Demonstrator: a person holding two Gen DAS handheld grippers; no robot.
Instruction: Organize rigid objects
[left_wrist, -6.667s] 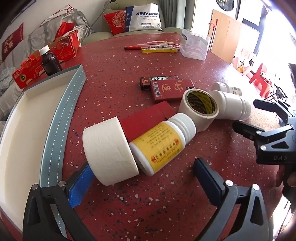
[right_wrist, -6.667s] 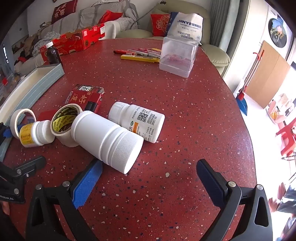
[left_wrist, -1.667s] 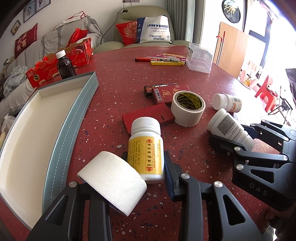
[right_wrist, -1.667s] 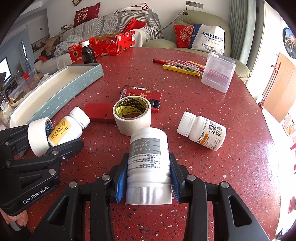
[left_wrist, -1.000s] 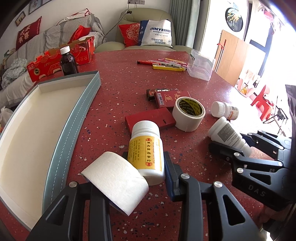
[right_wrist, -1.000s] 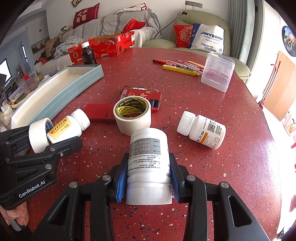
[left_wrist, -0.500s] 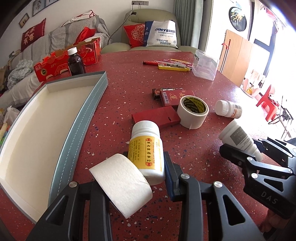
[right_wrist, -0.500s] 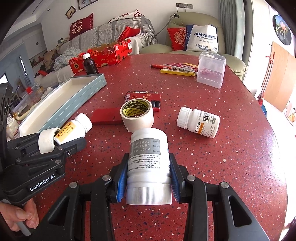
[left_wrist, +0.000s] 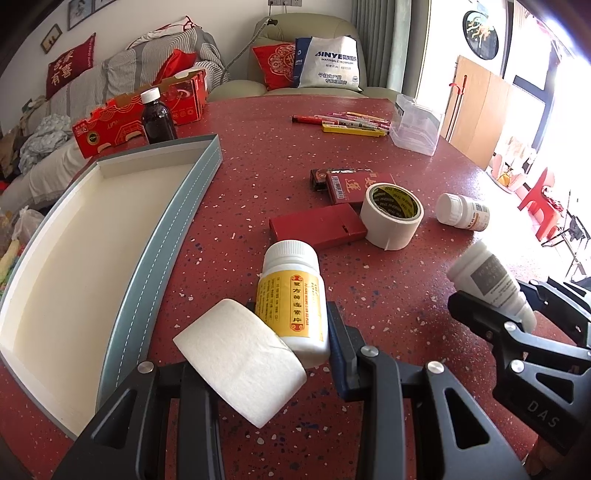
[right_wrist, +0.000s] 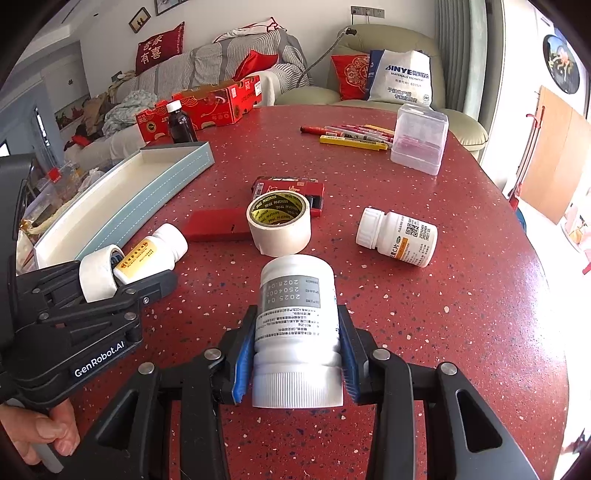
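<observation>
Left wrist view: the left gripper (left_wrist: 291, 332) is clamped on a yellow-label bottle (left_wrist: 291, 299), cap forward, with a white tape roll (left_wrist: 240, 363) wedged against its left side between the pads. Compared with a second ago the tray (left_wrist: 162, 236) shows more of its far end and the table sits lower in frame; both loads now appear lifted clear, so I judge pickup done and carry to the tray next. Right of the bottle, the right gripper (left_wrist: 491, 302) holds its own bottle. Beyond the bottle lie a red box (left_wrist: 317, 227) and a beige tape roll (left_wrist: 391, 218), touching. Right wrist view: the right gripper's fingers (right_wrist: 242, 362) are closed on a large white bottle (right_wrist: 297, 325), cap toward the camera, unchanged. Right of that bottle a small white bottle (right_wrist: 399, 236) lies on its side on the red speckled table (right_wrist: 461, 314). Left of it, the tray is empty. Sofa and cushions behind.
</observation>
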